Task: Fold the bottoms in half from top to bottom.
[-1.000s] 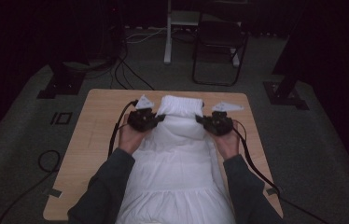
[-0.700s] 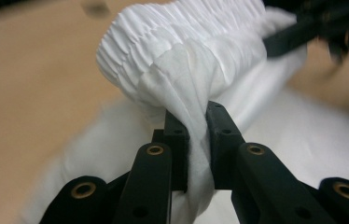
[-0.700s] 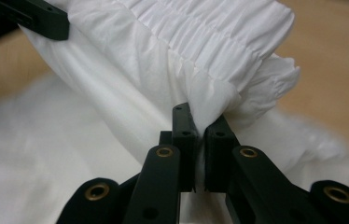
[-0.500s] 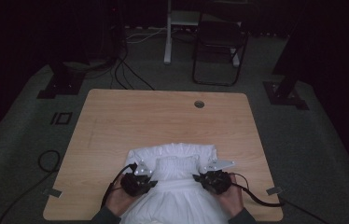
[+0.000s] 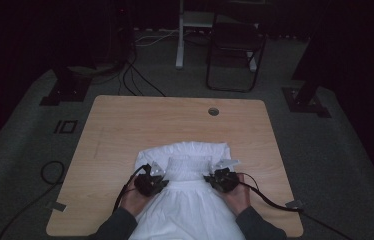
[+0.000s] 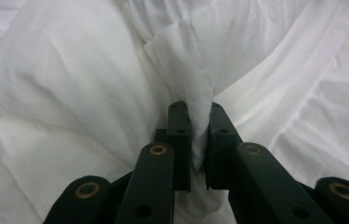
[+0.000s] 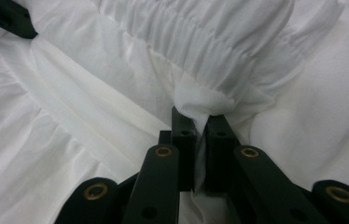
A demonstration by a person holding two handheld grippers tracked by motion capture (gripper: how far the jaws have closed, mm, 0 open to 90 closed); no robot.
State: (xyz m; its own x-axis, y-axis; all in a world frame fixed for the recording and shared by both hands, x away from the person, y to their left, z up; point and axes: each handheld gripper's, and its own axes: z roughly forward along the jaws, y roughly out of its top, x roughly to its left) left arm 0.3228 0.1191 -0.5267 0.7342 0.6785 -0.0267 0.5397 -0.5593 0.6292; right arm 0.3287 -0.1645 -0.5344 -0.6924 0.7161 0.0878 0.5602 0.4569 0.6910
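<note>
A white dress lies on the desk, its top end folded back toward the person so the gathered band now sits on top of the skirt, near the desk's front half. The left claw is clamped tight on a pinch of the fabric at one side of the band; the left claw view shows cloth squeezed between its jaws. The right claw grips the other side the same way, a tuft of cloth pressed between its jaws. Judging by this, the first fold is made and all but laid down: what seems left is to let go, smooth the doubled part, and fold again, since much of the skirt hangs off the near edge.
</note>
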